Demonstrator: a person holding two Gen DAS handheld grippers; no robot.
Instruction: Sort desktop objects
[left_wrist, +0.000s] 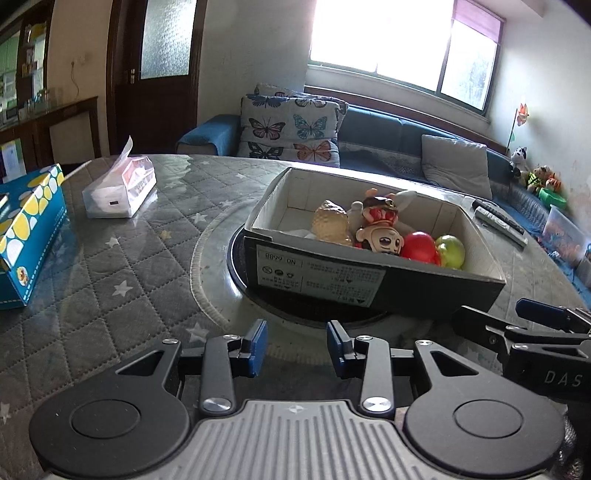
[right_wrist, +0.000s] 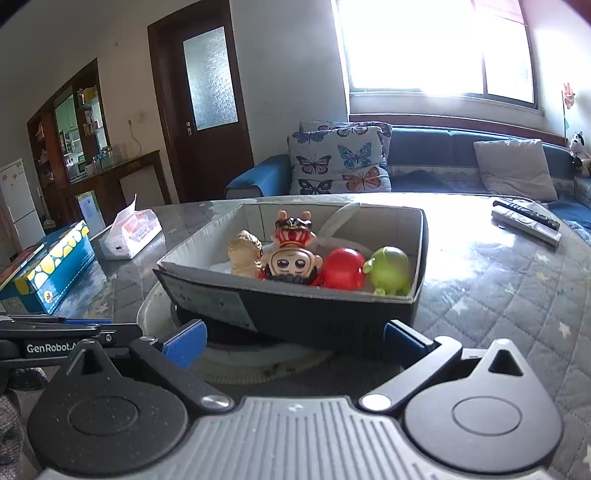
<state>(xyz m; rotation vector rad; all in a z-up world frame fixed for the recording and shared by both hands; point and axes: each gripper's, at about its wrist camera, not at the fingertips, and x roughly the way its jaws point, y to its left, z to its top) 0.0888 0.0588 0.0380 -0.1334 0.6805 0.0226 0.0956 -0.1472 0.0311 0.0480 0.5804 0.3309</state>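
— Ahead of both claws, what lies where?

— On my left, left gripper released, part-spread, empty. Cardboard box straight ahead, near, its long side across my fingers. Inside: beige figure, doll, red toy, green toy.

— Right claw?

— Right gripper released wide, empty; judged nearer, box corner between its fingers.

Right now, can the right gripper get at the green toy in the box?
Probably yes. The right gripper is open and empty, facing the box. The green toy sits uncovered in the near right corner beside the red toy; only the box's near wall must be cleared from above.
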